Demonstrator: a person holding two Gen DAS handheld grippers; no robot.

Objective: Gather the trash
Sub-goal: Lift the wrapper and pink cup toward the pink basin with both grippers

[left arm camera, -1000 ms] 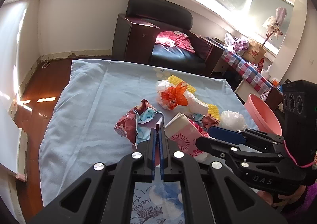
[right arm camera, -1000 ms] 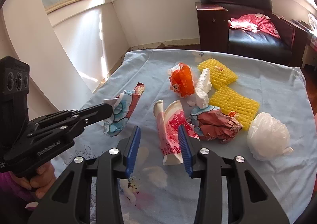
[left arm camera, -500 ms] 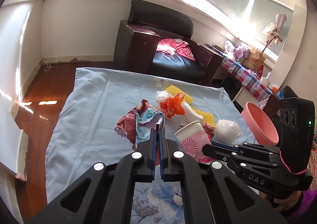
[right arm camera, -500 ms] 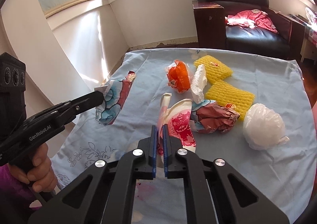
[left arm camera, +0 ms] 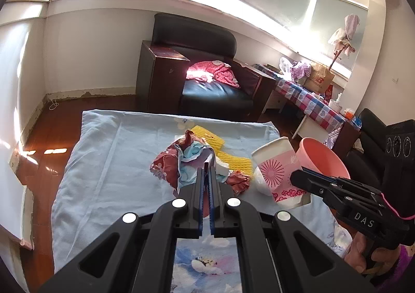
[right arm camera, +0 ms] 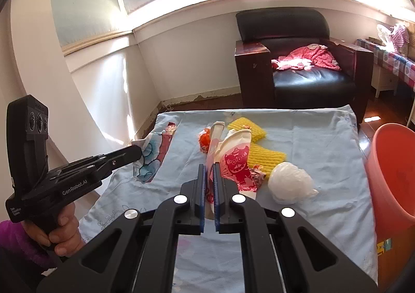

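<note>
My left gripper (left arm camera: 206,167) is shut on a crumpled red and blue wrapper (left arm camera: 179,161), held above the blue cloth; it also shows in the right wrist view (right arm camera: 153,155). My right gripper (right arm camera: 209,168) is shut on a flattened pink and white paper cup (right arm camera: 234,161), lifted off the cloth, also seen in the left wrist view (left arm camera: 277,166). On the cloth lie yellow foam nets (right arm camera: 262,155), an orange wrapper (right arm camera: 205,138), a red crumpled wrapper (left arm camera: 238,180) and a white plastic bag (right arm camera: 289,181). A pink basin (right arm camera: 391,171) stands at the right.
The blue cloth (right arm camera: 319,137) covers a low table. A black armchair (right arm camera: 298,59) with a pink garment stands behind it. A checked-cloth table (left arm camera: 308,101) with bags lies at the far right. Wooden floor (left arm camera: 52,132) runs along the left.
My right gripper closed on the paper cup and lifted it up and toward the basin. My left gripper rose with the wrapper held in it.
</note>
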